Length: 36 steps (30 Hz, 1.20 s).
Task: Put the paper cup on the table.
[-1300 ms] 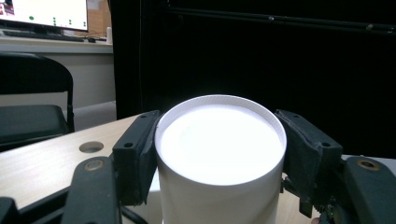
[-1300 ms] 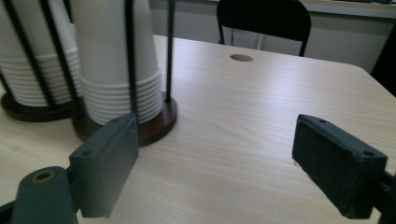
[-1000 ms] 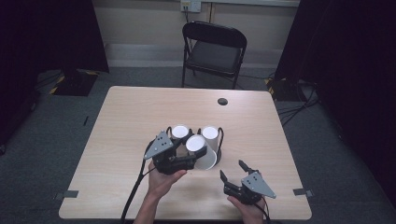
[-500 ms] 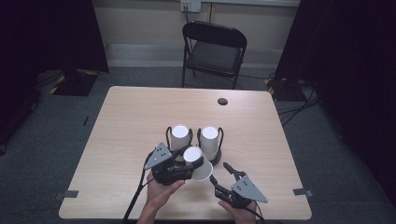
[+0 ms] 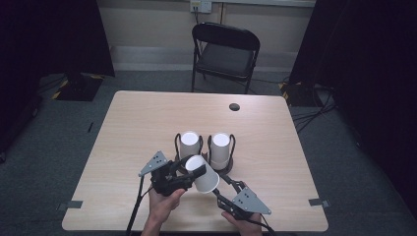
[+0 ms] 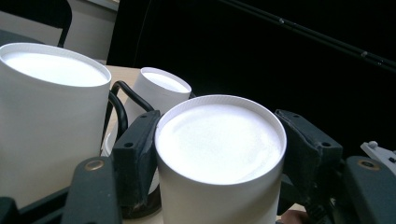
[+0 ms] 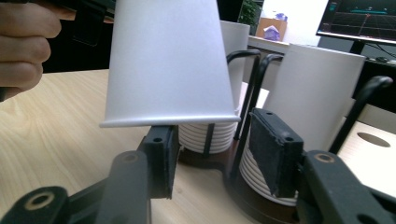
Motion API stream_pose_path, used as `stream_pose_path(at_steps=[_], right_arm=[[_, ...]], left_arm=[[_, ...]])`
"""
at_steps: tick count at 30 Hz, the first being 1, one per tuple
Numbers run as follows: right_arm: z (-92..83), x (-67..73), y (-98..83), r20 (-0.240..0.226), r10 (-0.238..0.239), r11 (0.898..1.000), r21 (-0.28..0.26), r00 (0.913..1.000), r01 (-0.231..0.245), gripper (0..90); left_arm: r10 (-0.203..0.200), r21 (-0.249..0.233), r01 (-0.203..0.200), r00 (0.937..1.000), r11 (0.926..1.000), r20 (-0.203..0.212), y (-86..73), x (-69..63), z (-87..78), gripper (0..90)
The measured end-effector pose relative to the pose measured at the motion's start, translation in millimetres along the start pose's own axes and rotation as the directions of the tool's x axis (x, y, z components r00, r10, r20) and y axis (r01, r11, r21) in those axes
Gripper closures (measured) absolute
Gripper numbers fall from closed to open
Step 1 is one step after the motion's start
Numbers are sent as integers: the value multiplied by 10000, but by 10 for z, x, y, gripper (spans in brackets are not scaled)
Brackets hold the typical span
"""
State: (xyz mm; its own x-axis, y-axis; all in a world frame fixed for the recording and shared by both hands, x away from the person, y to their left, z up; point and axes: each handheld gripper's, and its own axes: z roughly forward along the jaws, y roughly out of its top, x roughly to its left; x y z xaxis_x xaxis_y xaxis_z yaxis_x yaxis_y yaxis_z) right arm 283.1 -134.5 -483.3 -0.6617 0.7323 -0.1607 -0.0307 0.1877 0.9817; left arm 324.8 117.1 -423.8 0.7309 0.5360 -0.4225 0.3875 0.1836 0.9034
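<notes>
My left gripper [image 5: 193,170] is shut on a white paper cup [image 5: 206,180], held bottom-up and tilted just in front of the two stacks. In the left gripper view the pads [image 6: 136,144] press both sides of this cup [image 6: 219,154]. Two stacks of upturned white cups [image 5: 189,142] [image 5: 221,148] stand in black wire holders at mid-table. My right gripper [image 5: 225,189] lies low near the front edge, pointing at the holders. Its jaws have just been closing and still stand apart around nothing. In the right gripper view the held cup [image 7: 168,60] hangs above the left pad [image 7: 161,161].
A light wooden table [image 5: 137,123] carries the holders, with a dark round hole [image 5: 234,106] at its far right. A black folding chair [image 5: 225,51] stands behind the table. In the right gripper view a hand [image 7: 23,42] is at the upper left.
My left gripper has brought the cup away from the stacks toward the near edge and tilted it. My right gripper has slid left under the cup, and its jaws have narrowed.
</notes>
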Motion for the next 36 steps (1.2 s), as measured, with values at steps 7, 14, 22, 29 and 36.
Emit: stream_pose_path(at_steps=[7,14,22,29,36], right_arm=[[6,33,9,-13,-354,9986,-384,9994,353,586],[43,7,1,-25,-614,9958,-679,9981,611,633],[62,3,9,-58,-927,9899,-1079,9957,915,683],[98,12,-7,-63,-1015,9869,-1270,9948,999,697],[79,-7,-11,74,-1102,9864,-1221,9939,1103,779]], left_arm=[[-830,7,830,9960,9965,345,-44,22,-5,341],[-1355,9,1359,9878,9907,764,-55,-3,-2,341],[-1649,197,1637,9811,9863,1015,-99,-47,16,340],[-1758,301,1737,9802,9843,915,-139,-48,45,339],[-1765,314,1745,9809,9842,820,-159,-13,64,327]])
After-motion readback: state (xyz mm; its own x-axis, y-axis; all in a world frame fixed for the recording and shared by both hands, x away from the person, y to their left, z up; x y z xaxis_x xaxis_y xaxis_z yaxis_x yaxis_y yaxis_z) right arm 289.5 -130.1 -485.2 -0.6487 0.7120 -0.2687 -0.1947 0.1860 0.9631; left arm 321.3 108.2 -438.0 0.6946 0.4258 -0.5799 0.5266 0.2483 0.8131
